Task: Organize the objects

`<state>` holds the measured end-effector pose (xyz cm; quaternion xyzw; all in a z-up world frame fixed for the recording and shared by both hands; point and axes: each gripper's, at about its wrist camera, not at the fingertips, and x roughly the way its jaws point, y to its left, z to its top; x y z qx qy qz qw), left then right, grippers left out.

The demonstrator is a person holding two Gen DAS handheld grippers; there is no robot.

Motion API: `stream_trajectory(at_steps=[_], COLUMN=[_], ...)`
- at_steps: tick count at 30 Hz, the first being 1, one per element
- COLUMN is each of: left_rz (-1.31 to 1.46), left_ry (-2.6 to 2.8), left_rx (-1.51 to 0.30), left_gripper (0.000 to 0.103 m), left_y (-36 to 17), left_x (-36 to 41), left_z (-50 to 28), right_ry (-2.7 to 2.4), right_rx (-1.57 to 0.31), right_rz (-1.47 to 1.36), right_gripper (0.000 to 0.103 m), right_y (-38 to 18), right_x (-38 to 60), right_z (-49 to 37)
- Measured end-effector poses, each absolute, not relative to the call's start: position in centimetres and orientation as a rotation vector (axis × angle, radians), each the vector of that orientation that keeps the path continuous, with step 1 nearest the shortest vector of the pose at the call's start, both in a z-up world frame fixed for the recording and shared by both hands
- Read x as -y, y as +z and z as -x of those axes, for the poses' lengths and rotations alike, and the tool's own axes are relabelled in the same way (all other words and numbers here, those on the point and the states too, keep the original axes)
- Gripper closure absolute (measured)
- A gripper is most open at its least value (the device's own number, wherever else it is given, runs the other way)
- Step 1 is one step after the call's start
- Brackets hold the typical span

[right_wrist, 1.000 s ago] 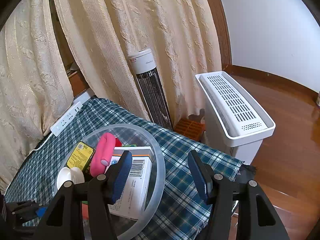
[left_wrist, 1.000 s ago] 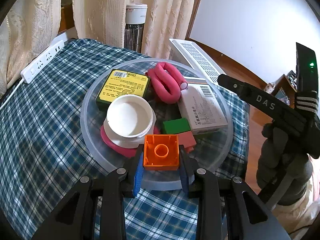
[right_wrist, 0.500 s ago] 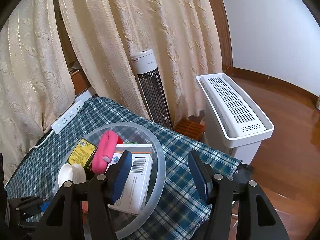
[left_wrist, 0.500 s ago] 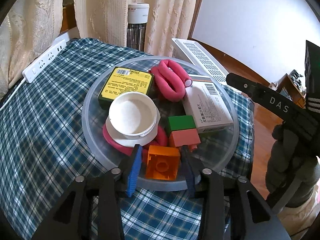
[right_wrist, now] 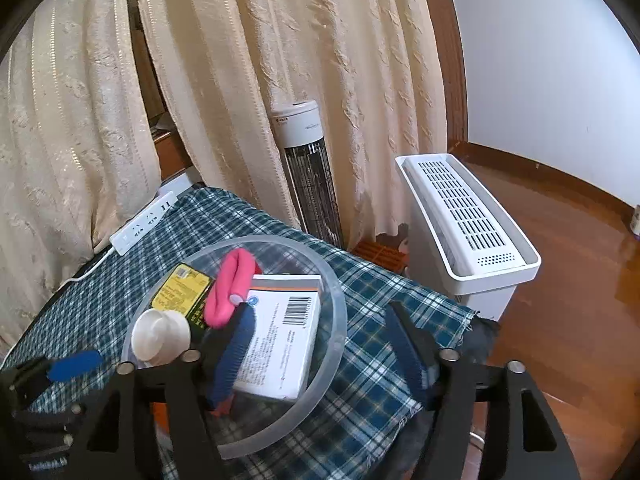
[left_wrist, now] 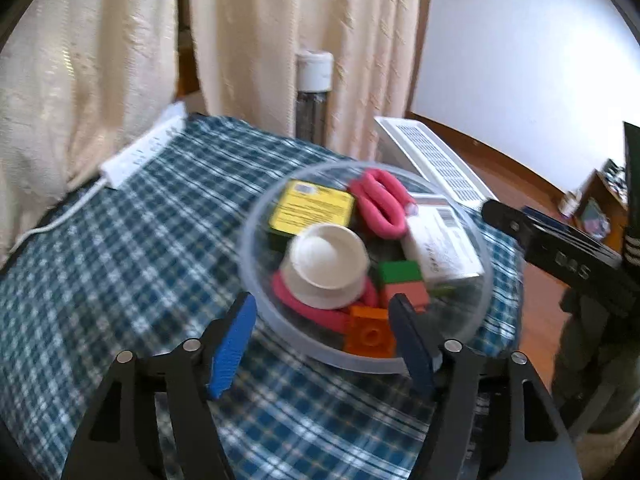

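The left gripper [left_wrist: 320,336] had just been opened, nothing clamped; the orange block [left_wrist: 370,336] lay in the bowl [left_wrist: 256,248], partly hidden by its rim. The right gripper [right_wrist: 320,350] was likewise parted, the white box [right_wrist: 280,344] partly covered.

"DAS" on right gripper [left_wrist: 572,268]; box print, barcodes unreadable.
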<state>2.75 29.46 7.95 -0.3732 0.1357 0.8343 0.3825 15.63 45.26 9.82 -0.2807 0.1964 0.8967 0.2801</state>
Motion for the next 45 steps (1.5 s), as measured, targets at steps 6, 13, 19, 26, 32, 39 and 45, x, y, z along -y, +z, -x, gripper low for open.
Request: stream_trajectory(at_steps=[6, 13, 19, 26, 32, 39, 45], left_rz=[0.881, 0.805, 0.783, 0.771, 0.84, 0.858, 0.876], left_ry=[2.254, 2.348, 2.375, 2.357, 2.312, 2.285, 2.275], left_rx=[-0.345, -0.337, -0.311, -0.315, -0.302, -0.32, -0.347], left_gripper=[0.026, 0.022, 0.016, 0.015, 0.014, 0.004, 0.003], left_y=[9.1, 10.5, 11.5, 11.8, 11.2, 10.7, 10.2], left_x=[-27.6, -25.8, -25.2, -25.2, -25.6, -26.1, -26.5], left_z=[-3.0, -3.4, -4.0, -4.8, -4.8, -5.0, -5.0], right_ry=[2.425, 2.451, 2.478, 2.49, 2.497, 2.494, 2.488], right_rx=[-0.51, -0.477, -0.43, -0.393, -0.35, -0.347, -0.363], right_rz=[0.767, 0.806, 0.813, 0.803, 0.824, 0.836, 0.848], right_gripper=[0.017, 0.007, 0.001, 0.001, 0.001, 0.001, 0.001], right_y=[10.3, 10.2, 10.1, 10.1, 9.7, 9.4, 9.0], right_x=[-43.7, -41.4, -39.4, -38.6, -38.1, -38.2, -38.5], right_z=[-15.9, -16.4, -16.8, -17.3, -17.4, -17.4, -17.3])
